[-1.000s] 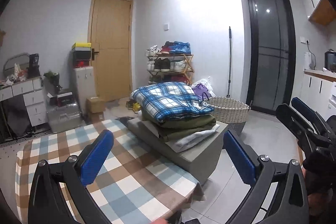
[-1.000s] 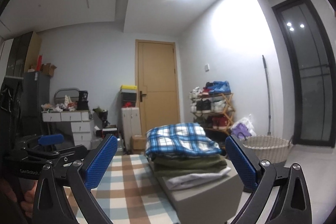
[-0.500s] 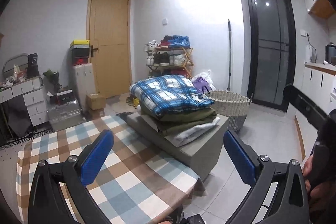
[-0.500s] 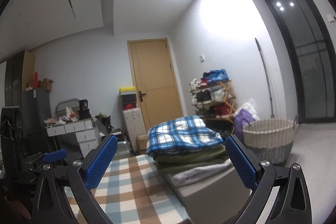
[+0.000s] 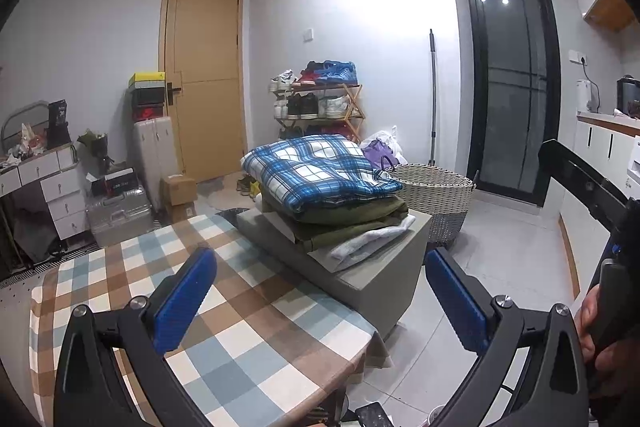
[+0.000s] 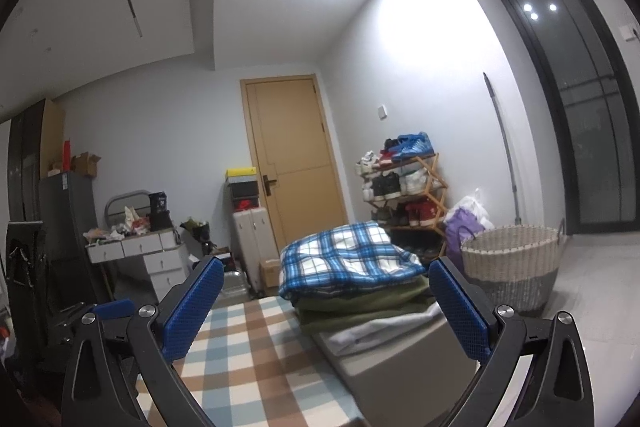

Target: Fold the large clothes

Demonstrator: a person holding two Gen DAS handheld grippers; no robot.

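Note:
A stack of folded clothes sits on a grey box (image 5: 380,267) beyond the table: a blue plaid garment (image 5: 316,167) on top, olive ones (image 5: 352,219) under it, a white one (image 5: 372,239) at the bottom. The right wrist view shows the same plaid garment (image 6: 348,259) and grey box (image 6: 408,367). My left gripper (image 5: 320,291) hovers open above the checkered tablecloth (image 5: 224,327), holding nothing. My right gripper (image 6: 326,307) is open too, raised and empty, short of the stack. A hand (image 5: 600,339) grips the right tool at the right edge.
A wicker laundry basket (image 5: 436,191) stands on the tiled floor right of the box. Behind are a shoe rack (image 5: 320,107), a wooden door (image 5: 204,79), suitcases (image 5: 152,151), a drawer unit (image 5: 52,187) and a dark glass door (image 5: 512,79).
The left gripper has turned slightly left, so the stack sits more central. The right gripper has tilted upward and rightward, bringing the basket and more ceiling into its view. Both stay open.

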